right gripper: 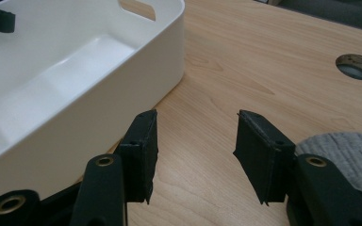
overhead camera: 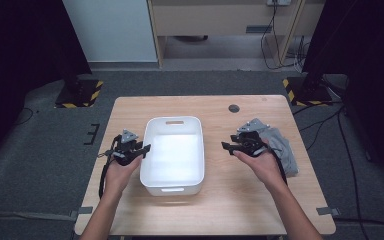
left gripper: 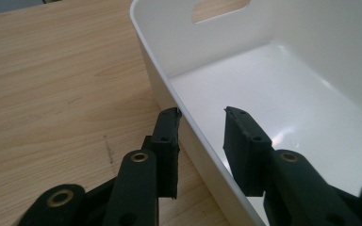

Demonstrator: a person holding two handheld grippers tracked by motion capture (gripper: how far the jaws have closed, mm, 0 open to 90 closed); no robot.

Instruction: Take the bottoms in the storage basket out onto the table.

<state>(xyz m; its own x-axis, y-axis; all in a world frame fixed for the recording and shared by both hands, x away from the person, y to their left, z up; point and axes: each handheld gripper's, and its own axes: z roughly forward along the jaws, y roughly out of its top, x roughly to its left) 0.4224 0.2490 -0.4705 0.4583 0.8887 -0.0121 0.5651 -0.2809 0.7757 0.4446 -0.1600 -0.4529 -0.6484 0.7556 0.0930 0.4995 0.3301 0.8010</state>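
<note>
A white plastic bin (overhead camera: 175,120) with handle slots stands empty in the middle of the wooden table (overhead camera: 220,200). My left gripper (overhead camera: 145,148) is at the bin's left long wall. In the left gripper view its jaws (left gripper: 202,113) straddle that wall (left gripper: 169,84), one outside against the rim and one inside with a gap, so the gripper is open. My right gripper (overhead camera: 226,146) hovers to the right of the bin, open with nothing between its jaws (right gripper: 195,115). A crumpled grey cloth (overhead camera: 282,147) lies just behind it on the table's right side.
A round cable hole (overhead camera: 234,108) sits in the table near its far edge. The cloth (right gripper: 344,146) lies beside the right jaw, and the bin's right wall (right gripper: 122,80) is close on the other side. Bare wood spans the table's near part.
</note>
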